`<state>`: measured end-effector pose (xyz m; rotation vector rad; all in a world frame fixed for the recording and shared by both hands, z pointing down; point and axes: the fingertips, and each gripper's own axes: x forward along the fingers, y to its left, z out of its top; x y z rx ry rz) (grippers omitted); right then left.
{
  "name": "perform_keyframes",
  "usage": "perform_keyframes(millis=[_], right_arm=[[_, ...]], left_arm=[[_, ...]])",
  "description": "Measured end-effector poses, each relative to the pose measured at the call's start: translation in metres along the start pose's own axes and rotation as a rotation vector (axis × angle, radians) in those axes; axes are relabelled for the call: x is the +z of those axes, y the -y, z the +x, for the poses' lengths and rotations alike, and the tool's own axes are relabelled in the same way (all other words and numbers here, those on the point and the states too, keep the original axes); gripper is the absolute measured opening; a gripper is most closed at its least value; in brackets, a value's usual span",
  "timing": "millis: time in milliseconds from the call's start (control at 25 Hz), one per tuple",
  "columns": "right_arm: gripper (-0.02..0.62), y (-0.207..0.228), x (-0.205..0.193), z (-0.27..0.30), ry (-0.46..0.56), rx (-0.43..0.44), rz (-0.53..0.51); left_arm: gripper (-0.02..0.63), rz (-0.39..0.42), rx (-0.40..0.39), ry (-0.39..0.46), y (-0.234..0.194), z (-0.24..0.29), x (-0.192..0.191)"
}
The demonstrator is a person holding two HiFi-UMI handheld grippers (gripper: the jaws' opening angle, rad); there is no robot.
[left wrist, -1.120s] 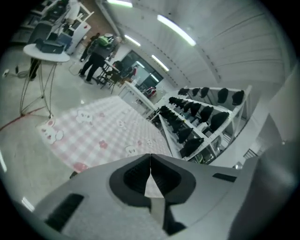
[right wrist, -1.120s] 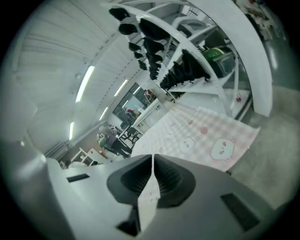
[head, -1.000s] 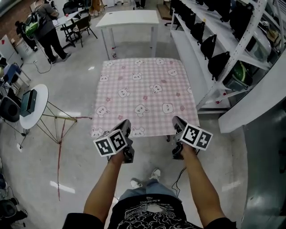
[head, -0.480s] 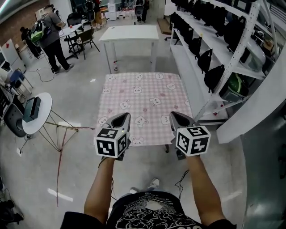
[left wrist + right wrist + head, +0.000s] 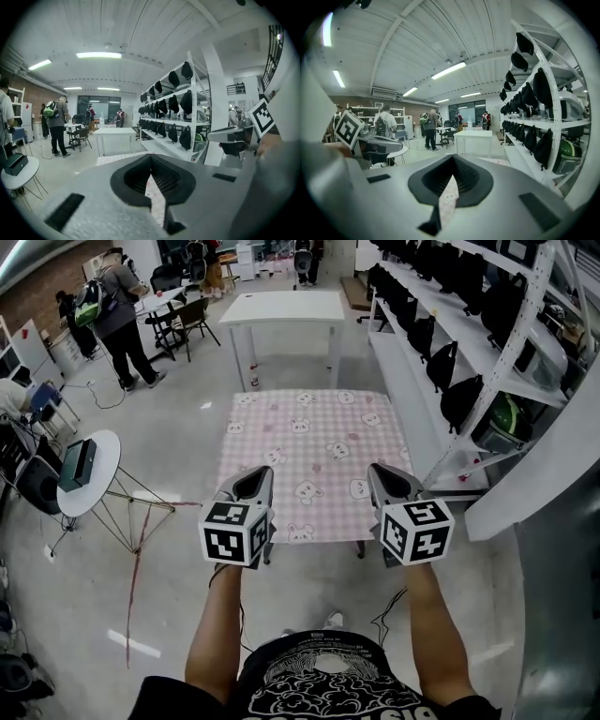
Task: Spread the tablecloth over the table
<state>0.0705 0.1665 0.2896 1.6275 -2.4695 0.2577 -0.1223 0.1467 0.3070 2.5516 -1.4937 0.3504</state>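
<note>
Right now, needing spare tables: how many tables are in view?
4: the clothed table, a white table beyond it, a round table at left, a far table by chairs; more may be hidden.

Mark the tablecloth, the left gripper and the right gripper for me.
tablecloth (image 5: 319,442), head view, middle of the pink checked top.
left gripper (image 5: 251,484), head view, between its fingertips.
right gripper (image 5: 392,482), head view, between its fingertips.

We see the tablecloth (image 5: 314,460) at centre as soft, matt pink-checked cloth. Around it the floor (image 5: 178,568) is smooth and glossy, catching light. The shelving (image 5: 403,371) at right looks painted white metal.
</note>
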Motion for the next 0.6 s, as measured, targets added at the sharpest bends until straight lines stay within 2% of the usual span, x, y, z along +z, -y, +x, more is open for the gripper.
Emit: perform_keyframes(millis=[600], right_arm=[[0.003, 0.001, 0.007, 0.013, 0.005, -0.003, -0.017]], left_arm=[[0.003, 0.021, 0.006, 0.0, -0.011, 0.007, 0.007]])
